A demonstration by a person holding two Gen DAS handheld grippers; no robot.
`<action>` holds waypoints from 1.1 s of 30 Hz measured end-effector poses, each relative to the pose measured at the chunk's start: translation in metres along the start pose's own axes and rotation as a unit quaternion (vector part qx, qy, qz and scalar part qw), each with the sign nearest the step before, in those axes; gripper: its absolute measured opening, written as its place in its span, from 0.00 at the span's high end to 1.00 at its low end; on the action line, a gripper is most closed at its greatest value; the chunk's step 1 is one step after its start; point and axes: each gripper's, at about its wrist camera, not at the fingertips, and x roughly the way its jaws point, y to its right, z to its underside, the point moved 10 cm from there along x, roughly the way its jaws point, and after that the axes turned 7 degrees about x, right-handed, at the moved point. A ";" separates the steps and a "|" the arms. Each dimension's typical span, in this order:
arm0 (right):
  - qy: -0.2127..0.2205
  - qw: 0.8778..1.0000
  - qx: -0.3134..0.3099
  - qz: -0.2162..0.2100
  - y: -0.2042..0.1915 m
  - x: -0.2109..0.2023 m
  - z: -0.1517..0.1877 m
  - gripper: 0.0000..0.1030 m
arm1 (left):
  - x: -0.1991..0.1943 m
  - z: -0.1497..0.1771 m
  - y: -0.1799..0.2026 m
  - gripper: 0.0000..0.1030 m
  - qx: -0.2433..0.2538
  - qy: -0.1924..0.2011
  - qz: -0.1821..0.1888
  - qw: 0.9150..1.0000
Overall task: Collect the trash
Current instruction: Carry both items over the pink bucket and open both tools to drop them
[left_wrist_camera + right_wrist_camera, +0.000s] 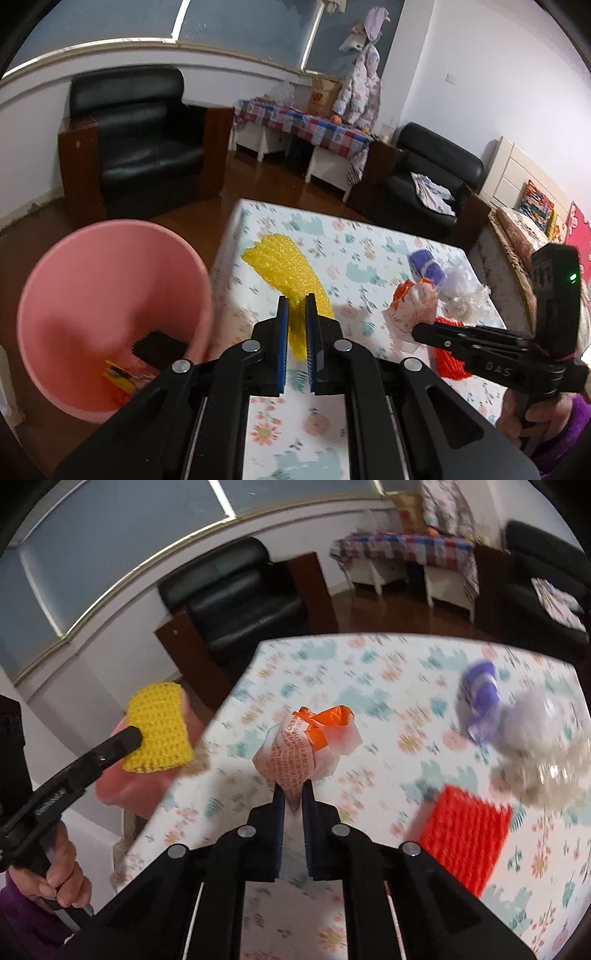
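My left gripper point(296, 301) is shut on a yellow knitted piece point(284, 273), held above the table's left edge beside the pink bin point(66, 291); the piece also shows in the right wrist view point(159, 731). My right gripper point(293, 790) is shut on a crumpled white and orange wrapper point(299, 749), lifted over the table; it shows in the left wrist view point(413, 306) too. A red knitted piece point(469, 830), a purple wrapper point(480, 698) and a clear crumpled plastic bag point(546, 753) lie on the floral table point(388, 672).
The pink bin holds a black piece point(162, 349) and a yellow item point(118, 376). Black armchairs point(136, 140) and a low table with a checked cloth point(306, 125) stand beyond the table. A bed point(524, 229) is at the right.
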 end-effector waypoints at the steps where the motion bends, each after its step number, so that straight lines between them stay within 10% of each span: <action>1: 0.002 1.000 -0.011 -0.008 -0.011 0.001 -0.005 0.92 | -0.005 -0.003 -0.007 0.92 0.000 0.008 -0.011 1.000; 13: -0.026 0.987 -0.119 -0.101 -0.147 0.044 -0.021 0.91 | -0.055 0.001 -0.098 0.92 -0.032 0.036 -0.137 0.989; 27: -0.091 0.975 -0.159 -0.122 -0.207 0.094 0.009 0.88 | -0.055 0.033 -0.140 0.91 -0.075 -0.009 -0.171 0.982; 33: -0.096 0.976 -0.151 -0.124 -0.207 0.098 0.011 0.70 | -0.051 0.038 -0.147 0.81 -0.095 -0.024 -0.166 0.981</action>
